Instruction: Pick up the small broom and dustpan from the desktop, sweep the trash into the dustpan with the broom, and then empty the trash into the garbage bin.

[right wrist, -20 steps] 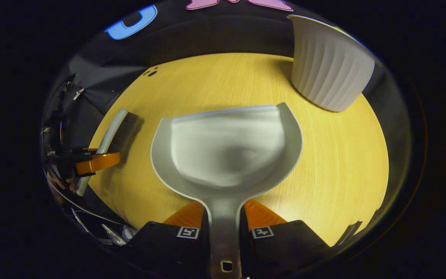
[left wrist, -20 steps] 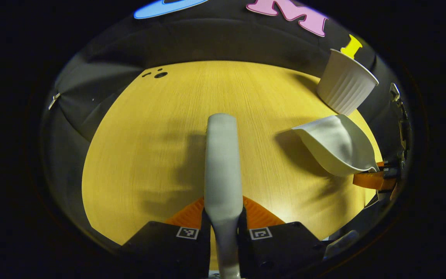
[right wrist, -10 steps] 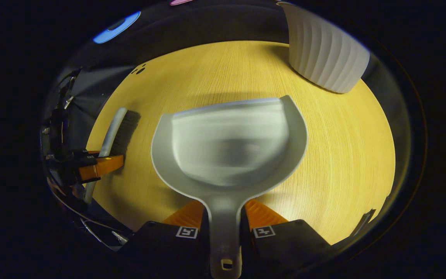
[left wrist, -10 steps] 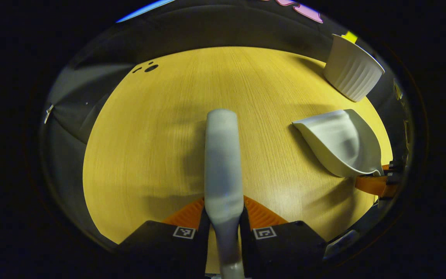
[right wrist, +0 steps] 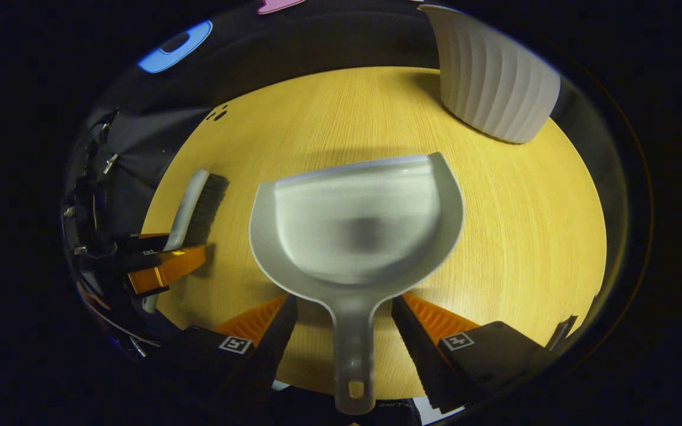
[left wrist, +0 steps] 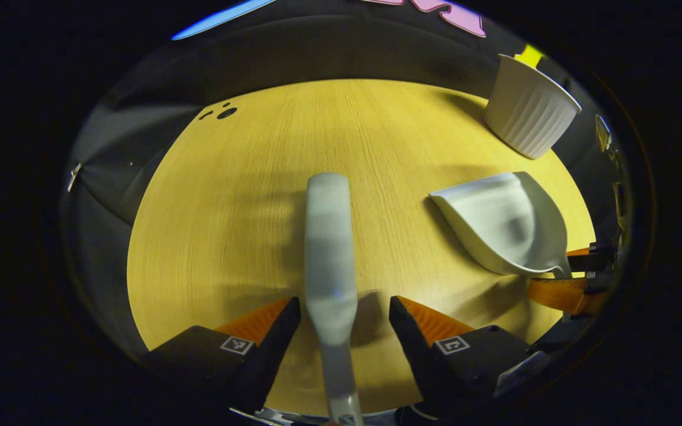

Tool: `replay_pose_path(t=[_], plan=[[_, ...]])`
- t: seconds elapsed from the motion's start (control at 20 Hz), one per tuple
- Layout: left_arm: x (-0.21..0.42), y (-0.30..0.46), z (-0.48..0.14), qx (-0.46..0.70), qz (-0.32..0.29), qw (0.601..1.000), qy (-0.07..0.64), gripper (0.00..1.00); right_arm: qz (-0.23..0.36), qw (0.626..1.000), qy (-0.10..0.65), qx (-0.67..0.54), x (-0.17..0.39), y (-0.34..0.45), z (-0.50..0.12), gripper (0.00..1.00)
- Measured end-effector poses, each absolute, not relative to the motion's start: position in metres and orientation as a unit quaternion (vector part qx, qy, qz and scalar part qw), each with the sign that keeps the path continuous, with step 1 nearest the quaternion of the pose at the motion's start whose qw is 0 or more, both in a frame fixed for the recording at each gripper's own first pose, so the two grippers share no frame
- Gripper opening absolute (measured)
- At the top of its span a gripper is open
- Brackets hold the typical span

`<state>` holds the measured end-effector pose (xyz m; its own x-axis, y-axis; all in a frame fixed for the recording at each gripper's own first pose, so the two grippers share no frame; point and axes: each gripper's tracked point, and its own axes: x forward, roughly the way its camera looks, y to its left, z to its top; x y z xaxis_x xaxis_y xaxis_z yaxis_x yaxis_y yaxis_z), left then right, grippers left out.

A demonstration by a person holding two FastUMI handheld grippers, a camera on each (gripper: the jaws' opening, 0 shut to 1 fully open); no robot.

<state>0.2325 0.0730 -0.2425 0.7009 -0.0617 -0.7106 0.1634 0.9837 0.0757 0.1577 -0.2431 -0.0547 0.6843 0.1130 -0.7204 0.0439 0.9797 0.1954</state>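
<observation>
I could read no text or number; only small square coded markers (left wrist: 235,345) stood on the gripper fingers, not legible.

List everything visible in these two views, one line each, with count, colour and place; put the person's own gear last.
broom: one, pale grey handle with dark bristles, lying on the desktop between the open fingers of the left tongs.
dustpan: one, pale grey, lying on the desktop, its handle between the open fingers of the right tongs.
garbage bin: one, white and ribbed, standing at the far right of the desktop.
desktop: one, light wood; a few dark spots at its far left corner.
left tongs: one, open, fingers apart on either side of the broom handle, not touching it.
right tongs: one, open, fingers apart on either side of the dustpan handle.
</observation>
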Motion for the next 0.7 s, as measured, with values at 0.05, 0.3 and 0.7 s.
replay_pose_path(t=[0.05, 0.3, 0.7], plan=[[0.226, 0.069, -0.235, 0.054, -0.066, 0.925, 0.370, 0.95, 0.016, 0.917, 0.388, 0.093, 0.154, -0.246, -0.048, 0.99], [0.194, 0.058, -0.170, 0.033, -0.095, 0.963, 0.249, 0.96, 0.000, 0.950, 0.304, 0.074, 0.130, -0.255, 0.005, 0.99], [0.107, 0.049, -0.024, 0.081, -0.074, 0.994, 0.003, 0.96, 0.003, 0.990, 0.130, 0.060, 0.074, -0.238, 0.130, 0.99]])
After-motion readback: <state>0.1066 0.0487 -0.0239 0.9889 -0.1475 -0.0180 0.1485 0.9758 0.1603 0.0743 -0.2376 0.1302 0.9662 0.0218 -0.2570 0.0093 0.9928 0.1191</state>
